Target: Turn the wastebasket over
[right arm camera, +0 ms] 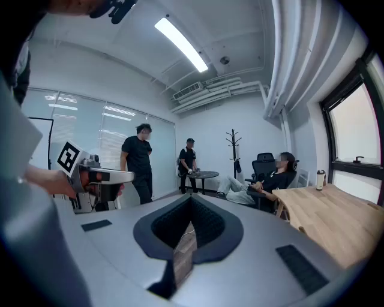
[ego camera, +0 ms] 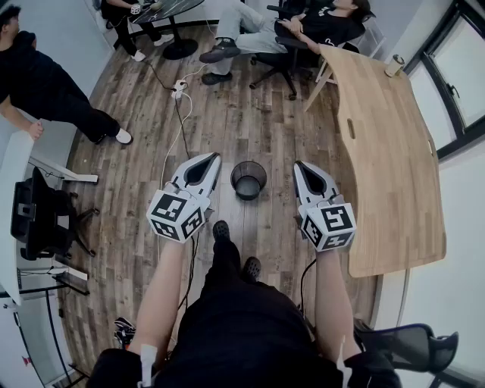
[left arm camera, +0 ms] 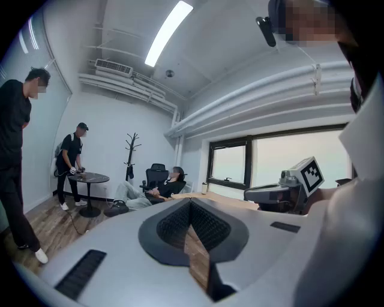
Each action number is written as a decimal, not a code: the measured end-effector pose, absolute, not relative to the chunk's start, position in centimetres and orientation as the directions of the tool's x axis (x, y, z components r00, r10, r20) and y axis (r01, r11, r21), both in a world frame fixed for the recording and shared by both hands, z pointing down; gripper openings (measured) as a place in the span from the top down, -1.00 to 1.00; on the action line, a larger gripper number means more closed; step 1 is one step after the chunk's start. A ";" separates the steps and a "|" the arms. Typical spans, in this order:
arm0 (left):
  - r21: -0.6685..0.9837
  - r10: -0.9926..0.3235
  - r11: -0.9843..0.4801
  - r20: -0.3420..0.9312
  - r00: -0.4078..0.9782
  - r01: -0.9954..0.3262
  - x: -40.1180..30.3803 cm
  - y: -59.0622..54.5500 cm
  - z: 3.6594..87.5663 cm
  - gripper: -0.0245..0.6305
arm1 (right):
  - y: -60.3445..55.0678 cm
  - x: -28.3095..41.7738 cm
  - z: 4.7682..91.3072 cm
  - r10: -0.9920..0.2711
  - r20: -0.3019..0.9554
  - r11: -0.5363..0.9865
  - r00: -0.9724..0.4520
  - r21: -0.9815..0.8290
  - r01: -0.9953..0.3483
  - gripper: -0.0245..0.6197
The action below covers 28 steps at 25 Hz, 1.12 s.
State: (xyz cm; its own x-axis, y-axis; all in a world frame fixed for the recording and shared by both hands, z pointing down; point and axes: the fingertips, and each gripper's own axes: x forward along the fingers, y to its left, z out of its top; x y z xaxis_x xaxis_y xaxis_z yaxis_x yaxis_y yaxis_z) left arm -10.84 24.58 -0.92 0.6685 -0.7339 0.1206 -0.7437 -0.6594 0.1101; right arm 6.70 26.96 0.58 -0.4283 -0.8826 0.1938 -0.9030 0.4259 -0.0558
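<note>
A black mesh wastebasket (ego camera: pixel 248 179) stands upright on the wood floor, its open mouth facing up, straight ahead of my feet. My left gripper (ego camera: pixel 214 158) hangs shut and empty just left of the basket, apart from it. On the basket's right my right gripper (ego camera: pixel 301 166) is also shut with nothing in it. Both point forward, nearly level, well above the floor. Neither gripper view shows the basket; the left gripper (left arm camera: pixel 191 202) and the right gripper (right arm camera: pixel 192 199) show their jaws closed tip to tip.
A long wooden table (ego camera: pixel 386 167) runs along the right. A person reclines in an office chair (ego camera: pixel 292 34) ahead; another stands at the left (ego camera: pixel 45 91). A power strip and cable (ego camera: pixel 179 89) lie on the floor. A round table (ego camera: pixel 163 15) stands at the back.
</note>
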 end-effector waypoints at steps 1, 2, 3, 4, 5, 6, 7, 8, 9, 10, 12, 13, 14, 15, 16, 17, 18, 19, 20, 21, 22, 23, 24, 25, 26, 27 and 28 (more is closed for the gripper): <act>0.110 -0.734 -0.659 0.122 0.668 -0.744 -10.7 24.7 -0.8 0.88 | 27.1 6.8 0.6 -0.882 0.195 0.427 -0.429 -0.054 -0.903 0.83; 0.109 -0.733 -0.659 0.124 0.668 -0.744 -10.6 24.9 -0.8 0.88 | 27.3 6.9 0.6 -0.882 0.195 0.428 -0.429 -0.052 -0.902 0.83; 0.108 -0.733 -0.660 0.125 0.668 -0.744 -10.5 25.0 -0.7 0.88 | 27.4 7.0 0.6 -0.882 0.195 0.428 -0.430 -0.050 -0.902 0.83; 0.107 -0.733 -0.660 0.127 0.668 -0.744 -10.4 25.0 -0.7 0.88 | 27.5 7.2 0.6 -0.882 0.195 0.429 -0.430 -0.049 -0.902 0.83; 0.106 -0.733 -0.659 0.128 0.668 -0.744 -10.2 25.1 -0.7 0.88 | 27.5 7.3 0.6 -0.881 0.195 0.430 -0.431 -0.048 -0.902 0.83; 0.106 -0.734 -0.658 0.130 0.667 -0.745 -10.1 25.1 -0.7 0.88 | 27.5 7.5 0.6 -0.881 0.196 0.431 -0.432 -0.047 -0.901 0.83; 0.106 -0.734 -0.657 0.131 0.666 -0.746 -10.0 25.1 -0.6 0.88 | 27.5 7.6 0.6 -0.880 0.197 0.433 -0.433 -0.047 -0.900 0.83; 0.106 -0.735 -0.656 0.133 0.665 -0.747 -10.0 25.1 -0.6 0.88 | 27.4 7.6 0.6 -0.879 0.198 0.433 -0.433 -0.046 -0.900 0.83; 0.106 -0.735 -0.656 0.134 0.664 -0.748 -10.0 25.0 -0.6 0.88 | 27.4 7.6 0.6 -0.879 0.198 0.434 -0.433 -0.045 -0.900 0.83; 0.106 -0.736 -0.655 0.135 0.663 -0.748 -10.1 25.0 -0.6 0.88 | 27.3 7.6 0.7 -0.880 0.197 0.433 -0.433 -0.044 -0.900 0.83; 0.106 -0.739 -0.651 0.137 0.660 -0.751 -10.2 24.8 -0.3 0.88 | 27.0 7.5 0.8 -0.881 0.193 0.431 -0.431 -0.044 -0.901 0.83; 0.108 -0.740 -0.649 0.139 0.658 -0.753 -10.3 24.7 -0.1 0.88 | 26.8 7.5 0.9 -0.882 0.193 0.429 -0.430 -0.048 -0.902 0.83; 0.112 -0.741 -0.646 0.143 0.656 -0.755 -10.4 24.5 0.2 0.88 | 26.5 7.4 1.1 -0.882 0.194 0.427 -0.430 -0.056 -0.902 0.83; 0.117 -0.741 -0.645 0.148 0.655 -0.755 -10.4 24.3 0.6 0.88 | 26.2 7.3 1.4 -0.881 0.198 0.425 -0.429 -0.065 -0.903 0.82; 0.124 -0.739 -0.644 0.155 0.656 -0.755 -10.4 23.9 1.0 0.88 | 25.8 7.2 1.9 -0.880 0.206 0.423 -0.428 -0.071 -0.904 0.82; 0.131 -0.736 -0.644 0.164 0.657 -0.753 -10.4 23.6 1.6 0.88 | 25.4 7.2 2.4 -0.879 0.216 0.420 -0.425 -0.075 -0.905 0.82; 0.139 -0.732 -0.645 0.171 0.659 -0.752 -10.5 23.1 2.2 0.88 | 24.9 7.2 2.9 -0.878 0.227 0.416 -0.422 -0.078 -0.906 0.82; 0.144 -0.729 -0.646 0.178 0.661 -0.750 -10.5 22.5 2.8 0.88 | 24.3 7.2 3.5 -0.877 0.236 0.412 -0.419 -0.081 -0.908 0.82; 0.148 -0.725 -0.647 0.184 0.664 -0.748 -10.6 21.7 3.4 0.88 | 23.5 7.1 4.0 -0.877 0.243 0.407 -0.415 -0.085 -0.910 0.82; 0.153 -0.720 -0.649 0.189 0.667 -0.745 -10.7 20.8 3.9 0.88 | 22.6 7.1 4.6 -0.877 0.251 0.400 -0.409 -0.088 -0.912 0.82; 0.162 -0.715 -0.651 0.196 0.671 -0.741 -10.8 19.7 4.5 0.88 | 21.6 7.1 5.1 -0.877 0.262 0.394 -0.403 -0.091 -0.915 0.82; 0.174 -0.708 -0.653 0.205 0.676 -0.737 -10.9 18.5 5.2 0.88 | 20.7 7.0 5.6 -0.875 0.276 0.387 -0.398 -0.095 -0.917 0.82; 0.188 -0.701 -0.653 0.214 0.680 -0.733 -11.0 17.2 5.8 0.88 | 19.6 6.9 6.2 -0.872 0.291 0.382 -0.393 -0.098 -0.919 0.82; 0.201 -0.695 -0.654 0.221 0.684 -0.729 -11.0 15.7 6.4 0.88 | 18.2 6.7 6.6 -0.869 0.306 0.377 -0.390 -0.101 -0.921 0.82; 0.213 -0.689 -0.655 0.227 0.689 -0.725 -11.1 14.1 6.8 0.88 | 16.7 6.6 6.9 -0.866 0.318 0.373 -0.386 -0.103 -0.922 0.82; 0.223 -0.681 -0.657 0.233 0.694 -0.720 -11.2 12.4 7.2 0.88 | 15.0 6.4 7.3 -0.864 0.329 0.367 -0.381 -0.106 -0.924 0.82; 0.231 -0.672 -0.661 0.240 0.700 -0.714 -11.4 10.7 7.7 0.88 | 13.4 6.2 7.6 -0.863 0.339 0.359 -0.375 -0.111 -0.927 0.82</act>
State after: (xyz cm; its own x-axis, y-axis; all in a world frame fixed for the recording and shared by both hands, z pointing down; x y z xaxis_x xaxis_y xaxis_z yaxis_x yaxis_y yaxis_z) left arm -11.39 10.71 7.67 0.7001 -0.6724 0.2403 -0.7141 -0.6608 0.2311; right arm 6.16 13.40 7.59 -0.3746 -0.8629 0.3391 -0.9268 0.3589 -0.1105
